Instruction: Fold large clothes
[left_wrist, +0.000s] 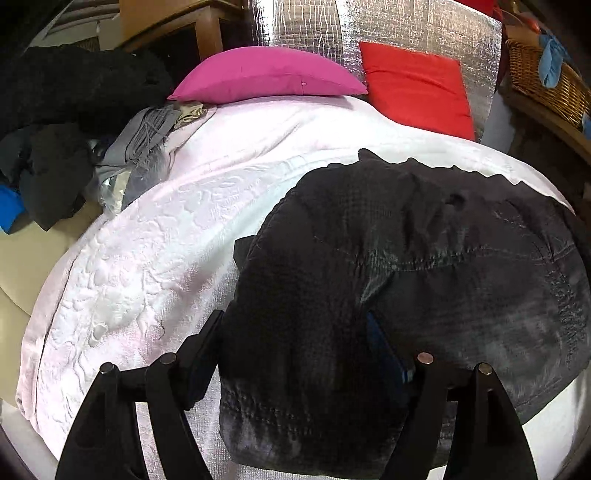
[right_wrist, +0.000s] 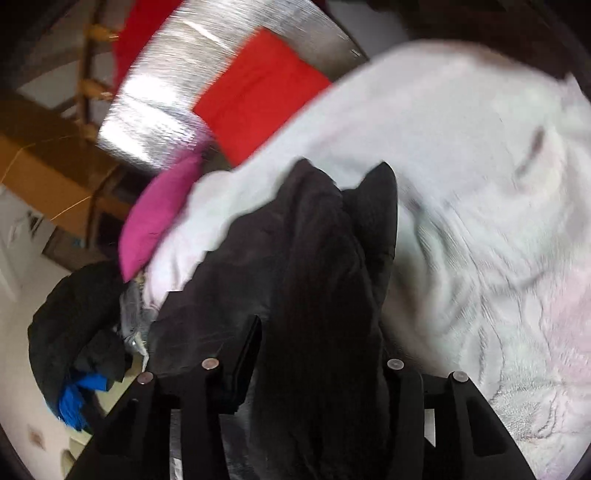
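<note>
While the dark grey denim garment (left_wrist: 424, 258) lies bunched on the white quilted bedspread (left_wrist: 147, 266), the left gripper (left_wrist: 295, 339) stands with its black jaws wide apart; folded denim sits between them, and neither pad visibly presses it. In the blurred right wrist view, the right gripper (right_wrist: 317, 354) is clamped on a thick bunch of the same dark cloth (right_wrist: 317, 277), which rises between its fingers. At the far end of the bedspread lie a magenta cushion (left_wrist: 266, 74) and a red cushion (left_wrist: 417, 88), against a silver foil panel (left_wrist: 388, 26). Off the bedspread's left edge sits a heap of black, grey and blue clothes (left_wrist: 62, 147).
</note>
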